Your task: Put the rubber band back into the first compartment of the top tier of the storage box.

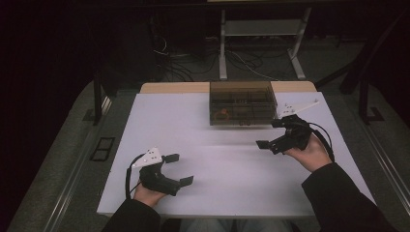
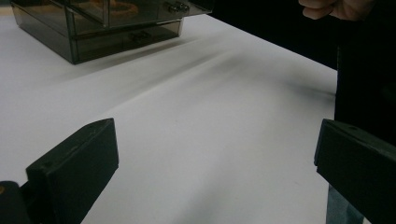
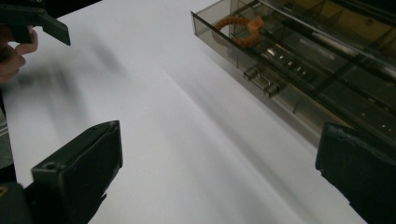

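Near left: left gripper (image 1: 179,169), jaws wide apart, empty, low over white table (image 1: 227,188). Farther right: right gripper (image 1: 270,134), jaws likewise spread, holding nothing, just beside front right corner of smoked transparent drawer box (image 1: 242,103). Far centre: box resting on table, drawers shut, orange ring (image 3: 239,31) inside left compartment.

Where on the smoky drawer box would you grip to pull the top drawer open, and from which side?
Probably the small metal handle at the middle of the drawer front on the drawer box, approached from the person's side of the table. It juts from the flat front, so open jaws could close across it. The right gripper is nearest, open and empty.
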A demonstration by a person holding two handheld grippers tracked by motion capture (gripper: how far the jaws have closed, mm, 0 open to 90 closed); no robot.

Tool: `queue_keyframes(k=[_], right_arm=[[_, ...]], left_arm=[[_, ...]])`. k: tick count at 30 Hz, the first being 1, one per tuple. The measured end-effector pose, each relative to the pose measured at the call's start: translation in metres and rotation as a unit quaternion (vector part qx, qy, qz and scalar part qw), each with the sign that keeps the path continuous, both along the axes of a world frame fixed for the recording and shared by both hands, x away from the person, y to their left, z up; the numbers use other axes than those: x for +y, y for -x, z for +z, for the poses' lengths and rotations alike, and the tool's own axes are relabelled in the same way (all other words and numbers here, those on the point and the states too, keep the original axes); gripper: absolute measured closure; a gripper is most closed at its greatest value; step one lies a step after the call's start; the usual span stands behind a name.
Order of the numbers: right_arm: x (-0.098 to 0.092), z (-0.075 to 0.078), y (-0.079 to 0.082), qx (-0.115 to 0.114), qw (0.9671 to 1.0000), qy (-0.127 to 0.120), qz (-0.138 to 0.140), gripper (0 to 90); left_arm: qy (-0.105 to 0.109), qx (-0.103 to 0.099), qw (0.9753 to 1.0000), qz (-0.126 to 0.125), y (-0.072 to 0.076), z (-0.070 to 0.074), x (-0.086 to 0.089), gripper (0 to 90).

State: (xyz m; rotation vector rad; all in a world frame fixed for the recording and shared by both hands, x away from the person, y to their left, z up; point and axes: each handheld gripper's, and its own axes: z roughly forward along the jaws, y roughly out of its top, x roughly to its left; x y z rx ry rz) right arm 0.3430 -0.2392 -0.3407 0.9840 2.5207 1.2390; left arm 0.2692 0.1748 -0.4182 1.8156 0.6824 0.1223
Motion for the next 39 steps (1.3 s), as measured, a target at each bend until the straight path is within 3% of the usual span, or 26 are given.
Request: queue_keyframes(k=[28, 35, 39], right_arm=[[-0.044, -0.038, 0.044, 0.005, 0.9984, -0.036, -0.042, 0.4], [-0.057, -0.054, 0.055, 0.010, 0.9969, -0.050, -0.059, 0.4], [-0.062, -0.063, 0.061, 0.002, 0.9966, -0.051, -0.065, 0.4]], left_arm=[[-0.002, 0.000, 1.0000, 0.004, 0.000, -0.001, -0.001, 0.0], [-0.002, 0.000, 1.0000, 0.006, 0.000, -0.001, -0.001, 0.0], [-0.004, 0.001, 1.0000, 0.006, -0.001, -0.001, -0.001, 0.0]])
